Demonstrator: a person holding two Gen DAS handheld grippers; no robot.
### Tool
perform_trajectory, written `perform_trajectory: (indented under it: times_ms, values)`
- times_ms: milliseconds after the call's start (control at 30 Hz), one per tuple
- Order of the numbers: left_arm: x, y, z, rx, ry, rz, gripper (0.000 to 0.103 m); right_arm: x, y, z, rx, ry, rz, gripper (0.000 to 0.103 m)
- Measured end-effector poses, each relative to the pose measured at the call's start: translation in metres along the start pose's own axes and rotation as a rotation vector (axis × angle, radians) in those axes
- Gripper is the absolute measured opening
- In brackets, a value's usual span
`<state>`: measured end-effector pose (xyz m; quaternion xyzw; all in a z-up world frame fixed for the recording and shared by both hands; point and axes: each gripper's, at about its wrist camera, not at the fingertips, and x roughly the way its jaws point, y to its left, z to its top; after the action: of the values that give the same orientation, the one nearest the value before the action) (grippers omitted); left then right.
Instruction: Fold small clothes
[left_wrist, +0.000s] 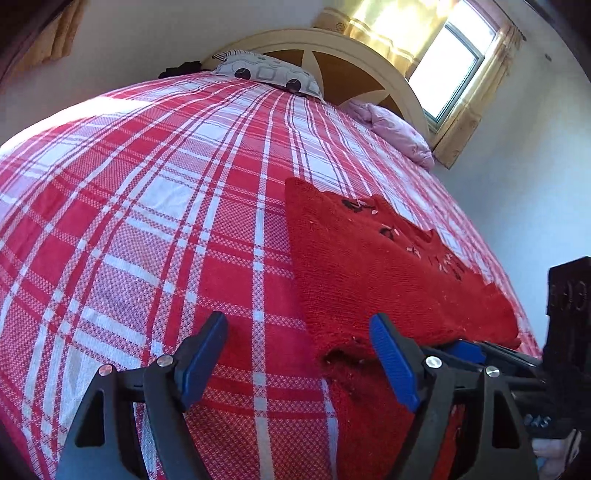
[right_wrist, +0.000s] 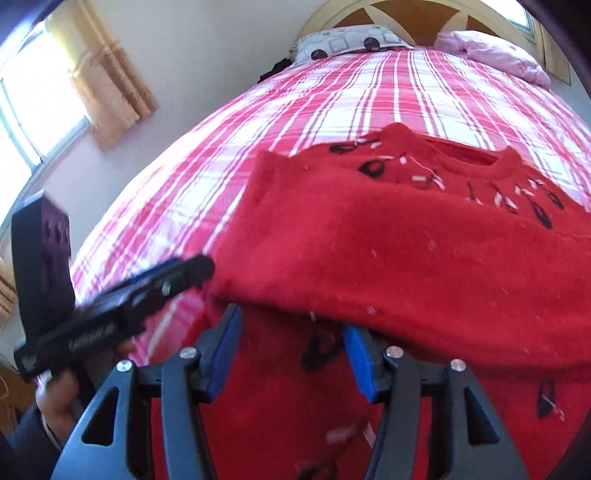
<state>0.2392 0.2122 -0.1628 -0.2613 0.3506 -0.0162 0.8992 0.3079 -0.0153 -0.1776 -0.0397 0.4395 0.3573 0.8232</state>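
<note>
No text or label can be read anywhere.

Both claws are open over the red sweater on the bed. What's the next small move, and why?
Probably close the right claw on the sweater's near fold. The red sweater already lies partly doubled over on the plaid bedspread, and that fold's edge sits right at its open blue fingertips. The left claw, also open, stands at the sweater's left edge, mostly over bare bedspread, so it seems less ready.

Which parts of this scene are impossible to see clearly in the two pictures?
- Red sweater: its lower part is cut off by the bottom edge, right wrist view.
- Sweater's near hem: hidden behind the left gripper, left wrist view.
- Dark item beside the patterned pillow: too small to identify.
</note>
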Motion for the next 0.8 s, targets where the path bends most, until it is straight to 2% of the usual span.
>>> perform_trajectory:
  times_ms: [133, 233, 300, 433, 500, 600, 700, 800]
  values:
    - [-0.003, 0.010, 0.000, -0.057, -0.013, -0.036, 0.080, 0.009, 0.006, 0.006, 0.002, -0.029, -0.011, 0.064]
    - [-0.006, 0.015, 0.000, -0.096, -0.024, -0.080, 0.080, 0.014, 0.007, 0.006, 0.008, 0.005, 0.070, 0.067]
    - [-0.006, 0.013, 0.000, -0.092, -0.025, -0.076, 0.080, 0.009, 0.012, 0.000, -0.058, 0.021, 0.122, 0.070]
    - [-0.006, 0.011, 0.000, -0.087, -0.024, -0.071, 0.080, 0.002, 0.001, -0.008, -0.043, 0.055, 0.239, 0.070]
    - [-0.006, 0.011, 0.000, -0.087, -0.025, -0.070, 0.080, -0.003, -0.004, -0.010, -0.030, 0.052, 0.265, 0.070]
    - [-0.005, 0.010, 0.000, -0.078, -0.021, -0.056, 0.080, -0.003, -0.010, -0.010, 0.012, 0.021, 0.234, 0.068]
    - [-0.004, 0.009, 0.000, -0.066, -0.017, -0.043, 0.080, 0.008, -0.002, -0.005, -0.032, 0.011, 0.190, 0.069]
    - [-0.003, 0.007, 0.000, -0.050, -0.014, -0.027, 0.080, -0.001, -0.005, -0.006, 0.011, 0.022, 0.219, 0.069]
